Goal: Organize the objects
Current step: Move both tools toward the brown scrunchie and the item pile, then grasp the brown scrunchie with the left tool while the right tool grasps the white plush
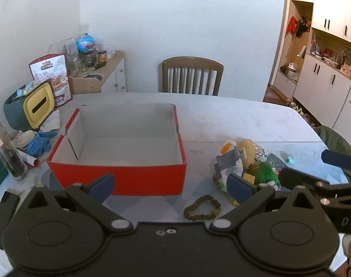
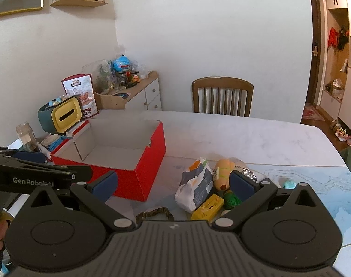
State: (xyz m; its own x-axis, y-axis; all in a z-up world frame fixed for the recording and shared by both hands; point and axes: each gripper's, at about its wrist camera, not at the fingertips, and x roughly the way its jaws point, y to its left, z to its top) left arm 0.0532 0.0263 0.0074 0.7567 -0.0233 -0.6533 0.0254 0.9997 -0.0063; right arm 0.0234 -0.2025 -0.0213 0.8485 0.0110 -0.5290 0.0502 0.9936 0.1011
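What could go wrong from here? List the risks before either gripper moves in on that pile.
1. The pile is tightly heaped: pulling the yellow box out from under the white pouch may tumble the toy or scatter small pieces.
2. The hair tie lies flat and thin on the table; the open left gripper could scrape the tabletop or miss it.
3. Both grippers hover close together, the right gripper alongside, so they might collide near the red box.
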